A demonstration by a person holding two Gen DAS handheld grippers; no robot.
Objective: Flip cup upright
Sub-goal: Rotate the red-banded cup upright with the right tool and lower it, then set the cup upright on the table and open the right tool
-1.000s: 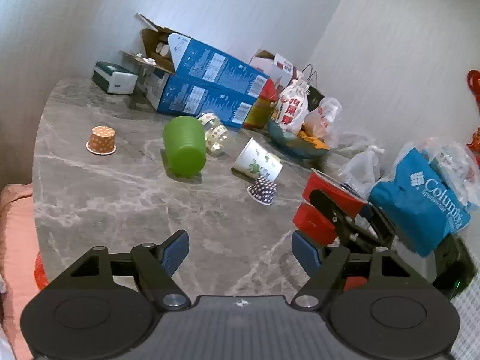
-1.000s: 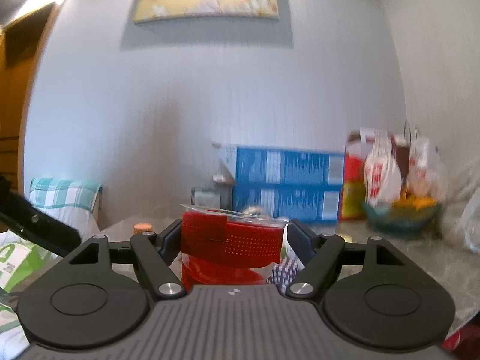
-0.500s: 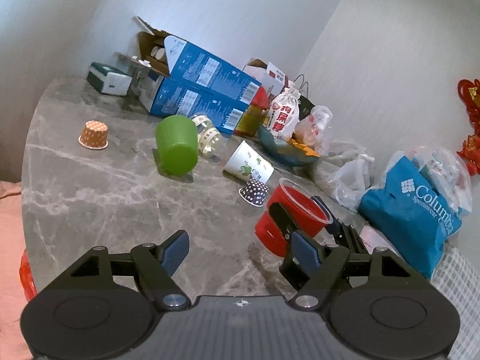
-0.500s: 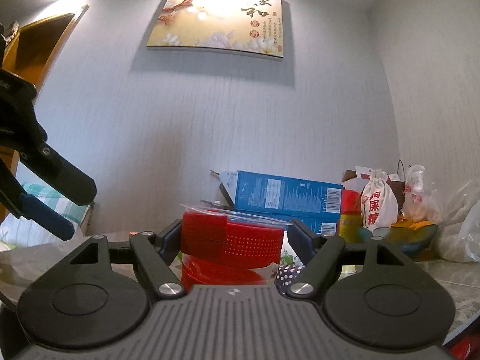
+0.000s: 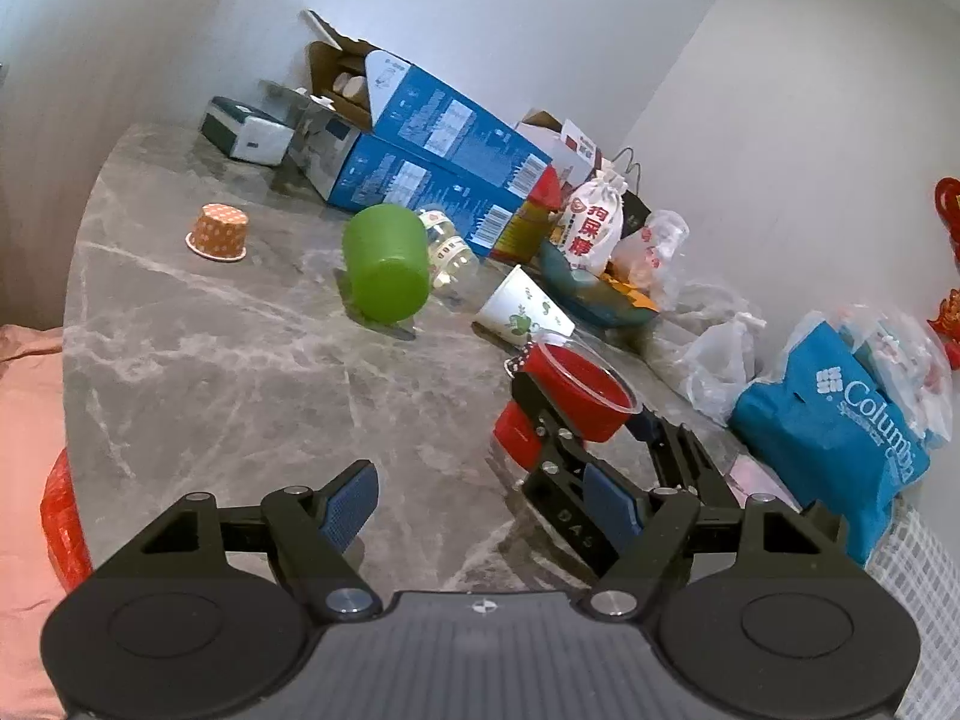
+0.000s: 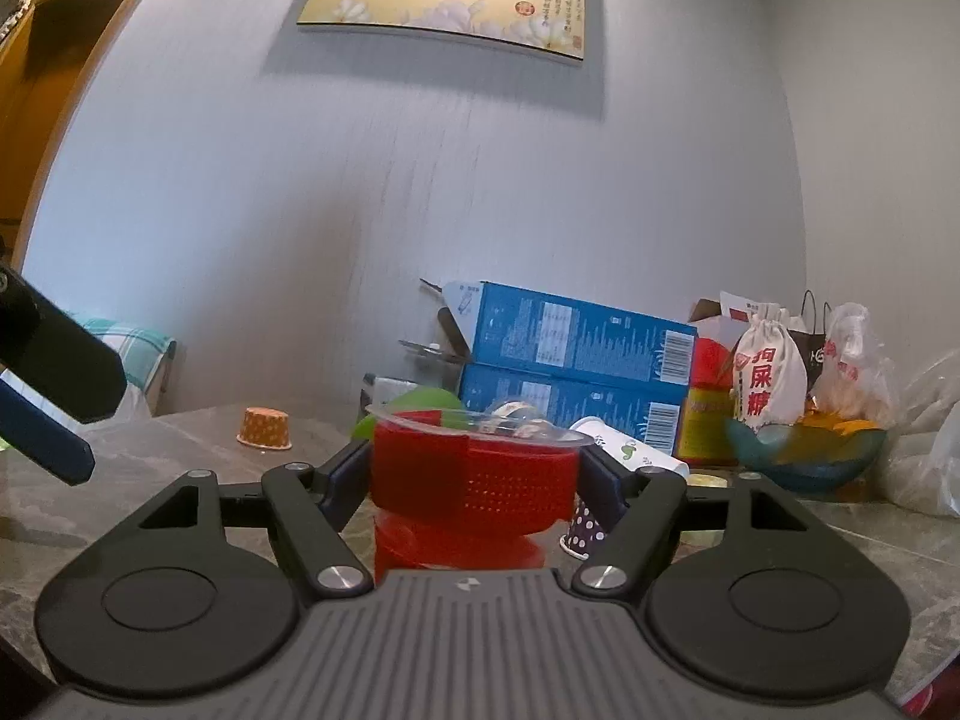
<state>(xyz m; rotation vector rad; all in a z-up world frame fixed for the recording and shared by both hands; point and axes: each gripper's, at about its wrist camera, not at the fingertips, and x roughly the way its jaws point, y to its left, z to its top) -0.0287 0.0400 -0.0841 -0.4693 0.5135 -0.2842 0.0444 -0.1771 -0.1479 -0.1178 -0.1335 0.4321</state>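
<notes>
My right gripper (image 6: 474, 471) is shut on a red cup (image 6: 468, 480) with a clear rim, held upright with its base at or just above the grey marble table (image 6: 180, 450). In the left wrist view the red cup (image 5: 576, 396) stands mouth up at the right, with the right gripper (image 5: 576, 414) around it. My left gripper (image 5: 480, 501) is open and empty above the table's near part (image 5: 240, 390). A green cup (image 5: 384, 270) lies on its side, a white printed paper cup (image 5: 522, 312) lies tipped, and an orange dotted cup (image 5: 219, 231) stands upside down.
Two blue boxes (image 5: 444, 150) lie stacked at the back wall, with a clear jar (image 5: 447, 249) before them. A bowl (image 5: 594, 294), a cloth pouch (image 5: 591, 225), plastic bags (image 5: 714, 354) and a blue Columbia bag (image 5: 840, 438) crowd the right. A small purple dotted cup (image 6: 585, 525) stands behind the red cup.
The right gripper has brought the red cup down and left towards the table, turning it to mouth up. The left gripper stayed open and shifted slightly.
</notes>
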